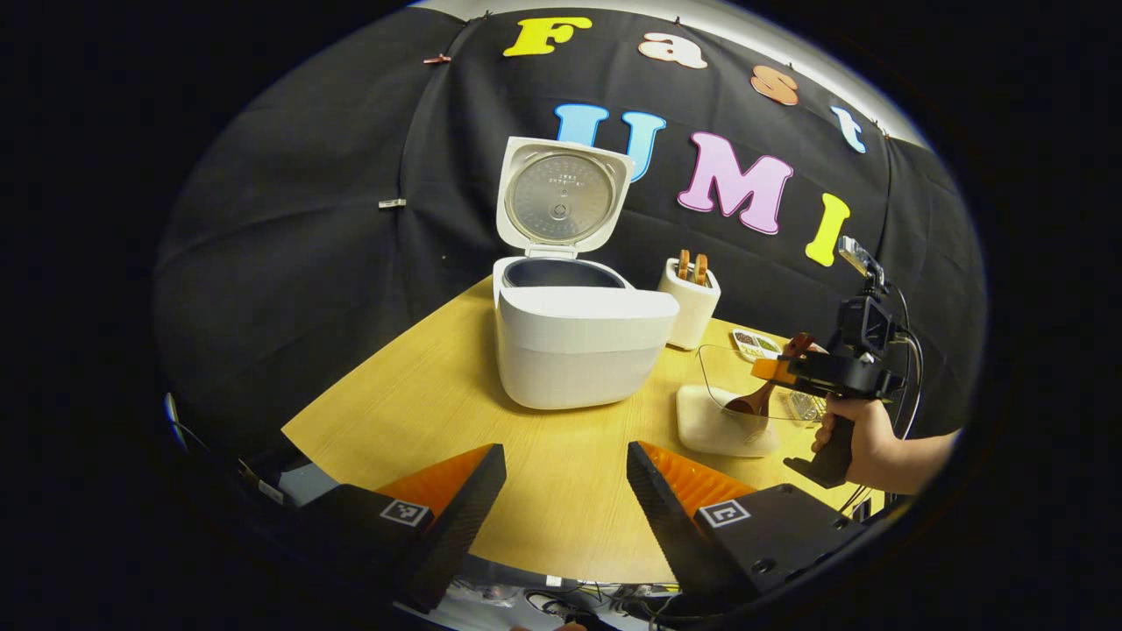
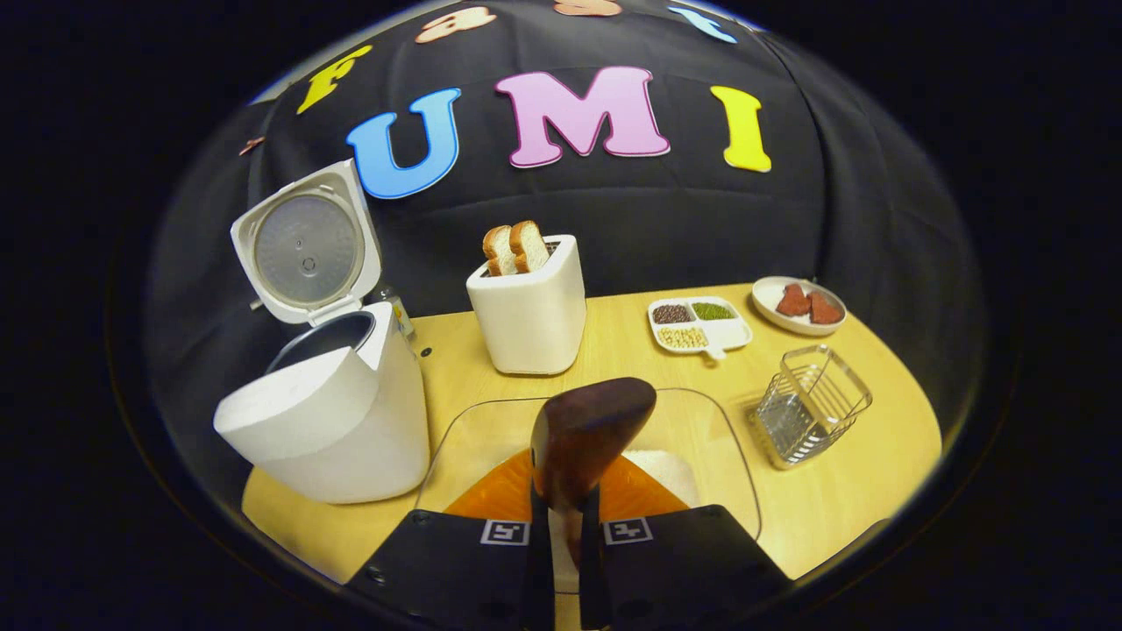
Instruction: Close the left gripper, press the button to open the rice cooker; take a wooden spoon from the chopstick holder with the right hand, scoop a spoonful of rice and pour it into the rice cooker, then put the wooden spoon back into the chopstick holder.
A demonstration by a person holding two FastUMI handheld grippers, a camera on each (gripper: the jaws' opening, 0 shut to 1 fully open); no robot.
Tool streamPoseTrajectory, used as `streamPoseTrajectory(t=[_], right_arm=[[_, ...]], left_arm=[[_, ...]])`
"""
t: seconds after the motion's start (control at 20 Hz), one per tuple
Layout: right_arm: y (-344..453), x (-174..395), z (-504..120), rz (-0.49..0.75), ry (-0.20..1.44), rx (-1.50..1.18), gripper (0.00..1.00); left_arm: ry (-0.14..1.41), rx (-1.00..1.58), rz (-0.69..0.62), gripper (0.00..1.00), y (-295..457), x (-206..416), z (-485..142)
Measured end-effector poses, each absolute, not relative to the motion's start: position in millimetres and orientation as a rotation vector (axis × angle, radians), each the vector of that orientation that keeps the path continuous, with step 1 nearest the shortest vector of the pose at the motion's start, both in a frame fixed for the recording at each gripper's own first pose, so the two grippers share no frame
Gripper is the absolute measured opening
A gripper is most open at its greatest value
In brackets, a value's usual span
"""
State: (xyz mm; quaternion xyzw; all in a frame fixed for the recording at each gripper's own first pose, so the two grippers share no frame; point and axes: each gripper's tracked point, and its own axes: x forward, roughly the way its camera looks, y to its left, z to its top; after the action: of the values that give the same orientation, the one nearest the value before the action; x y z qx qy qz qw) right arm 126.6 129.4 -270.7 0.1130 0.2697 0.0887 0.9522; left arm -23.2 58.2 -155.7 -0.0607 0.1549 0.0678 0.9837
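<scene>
A: Where does the rice cooker [image 1: 574,346] stand?

B: On the wooden worktop [image 1: 438,386], near the black wall. Its lid [image 1: 561,197] is up and tilted back, and the dark inner pot [image 1: 561,273] is open to view. In the right gripper view the cooker [image 2: 329,421] sits off to the left.

A: And the left tool [image 1: 565,499]?

B: Its fingers are spread wide apart, with nothing between them, hanging above the near edge of the worktop and well short of the cooker.

A: The right tool [image 2: 565,535]?

B: Its fingers are pressed closed on the handle of the wooden spoon [image 2: 587,438]. The spoon's bowl points forward over a clear container [image 2: 727,438] with white rice [image 2: 662,469] in its bottom. From the left gripper view, the right tool [image 1: 771,368], held by a hand [image 1: 863,434], has the spoon [image 1: 758,399] tilted down with its bowl inside the container [image 1: 727,412], right of the cooker. I cannot tell whether the bowl touches the rice.

A: What else is around?

B: A white toaster [image 2: 530,311] with two bread slices [image 2: 515,247] stands behind the container. To the right are a divided dish of beans [image 2: 699,326], a small plate [image 2: 799,307] with red pieces, and a wire basket [image 2: 811,403] just beside the container.
</scene>
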Motion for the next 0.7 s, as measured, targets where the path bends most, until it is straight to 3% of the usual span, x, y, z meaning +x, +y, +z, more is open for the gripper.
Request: streamPoseTrajectory(t=[0.35, 0.5, 0.55, 0.6, 0.7], right_arm=[[127, 130, -268, 0.138, 0.72, 0.662, 0.16], [107, 132, -266, 0.092, 0.738, 0.768, 0.16], [98, 133, -266, 0.076, 0.738, 0.79, 0.11], [88, 135, -266, 0.062, 0.736, 0.809, 0.16], [67, 136, -262, 0.038, 0.739, 0.842, 0.16]], left_arm=[[0.331, -0.149, 0.13, 0.96, 58, -17, -161], [0.334, -0.141, 0.127, 0.96, 55, -12, -158], [0.332, -0.136, 0.126, 0.96, 54, -10, -156], [0.329, -0.132, 0.123, 0.96, 52, -7, -153], [0.326, -0.127, 0.118, 0.96, 47, -2, -149]])
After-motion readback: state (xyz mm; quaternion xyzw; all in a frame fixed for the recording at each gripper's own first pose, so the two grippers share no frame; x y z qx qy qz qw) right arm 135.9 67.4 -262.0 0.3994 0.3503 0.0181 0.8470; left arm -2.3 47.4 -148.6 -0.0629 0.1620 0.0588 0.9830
